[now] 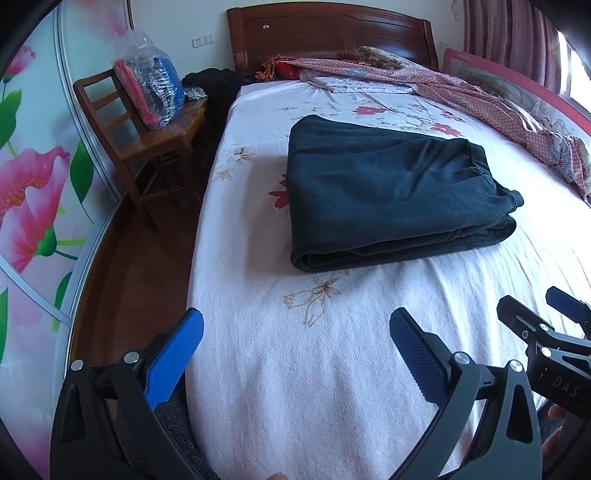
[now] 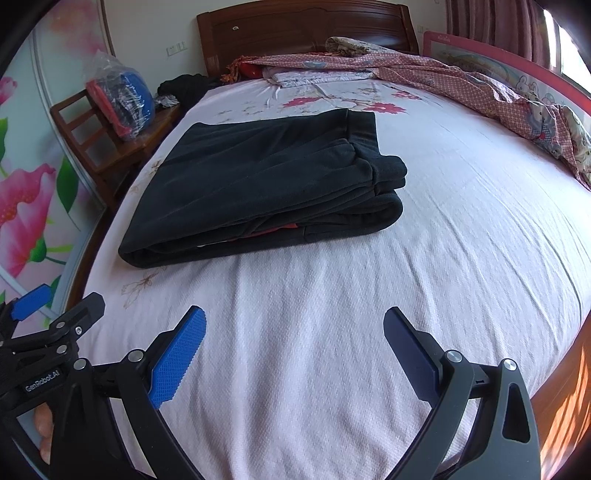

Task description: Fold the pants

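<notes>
- Dark fleece pants (image 2: 258, 184) lying already folded into a thick rectangle on the bed (image 2: 332, 314), toward its left edge and about midway between headboard (image 2: 306, 33) and foot edge.
- Folded edge rounded along the side nearest the foot; stacked cuffs and waistband ends (image 2: 384, 177) bulging slightly at the right end of the bundle.
- Left gripper (image 1: 295, 350) low over the foot end by the left edge, blue pads spread wide, nothing between them.
- Right gripper (image 2: 293, 347) just beside it, likewise spread and empty, well short of the cloth.
- Judged near the finish: only tidying or a last check appears left.
- If squaring up: approach the bulging right end low and flat, press down lightly on the top layers, avoid pinching only the uppermost one.
- If a further fold is wanted: catch all layers at both near corners together, lift evenly, carry over toward the headboard side, lay down without dragging the sheet.
- A strip of red showing inside the near opening (image 2: 280, 230); cannot tell whether lining or sheet pattern, so best left undisturbed.
- Keep clear of the patterned quilt (image 2: 480, 85) bunched along the right edge and head of the bed.
- Soft thick fabric likely to spring open a little; release slowly, jaws kept wide on withdrawal.
</notes>
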A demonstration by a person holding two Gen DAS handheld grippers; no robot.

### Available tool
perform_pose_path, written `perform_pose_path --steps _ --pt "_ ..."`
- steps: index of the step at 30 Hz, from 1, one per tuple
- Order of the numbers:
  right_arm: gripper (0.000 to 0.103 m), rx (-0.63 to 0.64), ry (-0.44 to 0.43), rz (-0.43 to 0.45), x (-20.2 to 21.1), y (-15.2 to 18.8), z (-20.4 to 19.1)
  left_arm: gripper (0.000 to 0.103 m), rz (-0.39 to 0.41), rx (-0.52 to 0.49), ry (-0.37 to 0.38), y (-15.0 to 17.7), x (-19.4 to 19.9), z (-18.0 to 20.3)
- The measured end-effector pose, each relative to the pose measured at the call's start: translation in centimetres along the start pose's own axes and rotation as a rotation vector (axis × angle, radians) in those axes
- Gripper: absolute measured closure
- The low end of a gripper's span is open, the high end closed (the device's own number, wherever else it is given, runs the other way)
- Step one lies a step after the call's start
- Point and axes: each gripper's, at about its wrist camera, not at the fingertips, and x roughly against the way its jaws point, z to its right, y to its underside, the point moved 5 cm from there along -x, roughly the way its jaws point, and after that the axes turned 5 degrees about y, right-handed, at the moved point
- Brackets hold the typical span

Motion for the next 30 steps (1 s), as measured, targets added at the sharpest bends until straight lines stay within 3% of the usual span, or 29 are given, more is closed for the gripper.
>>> perform_pose_path --steps 6,23,27,30 --pt "0.007 0.000 0.001 -0.001 0.0 0.0 0.0 0.002 -0.055 0.021 0.104 0.3 -0.1 0.5" --pt "0.007 -0.002 -0.001 -0.008 -0.1 0.2 0.1 0.002 -0.067 0.052 0.124 0.7 -0.5 0.7" --pt "0.007 -0.008 0.003 -0.009 -0.2 0.2 0.2 0.002 -0.094 0.030 0.082 1.0 -1.0 0.9" --pt "0.007 -0.015 0.010 -0.013 -0.3 0.2 0.4 0.002 -0.134 0.024 0.092 1.3 -1.8 1.2"
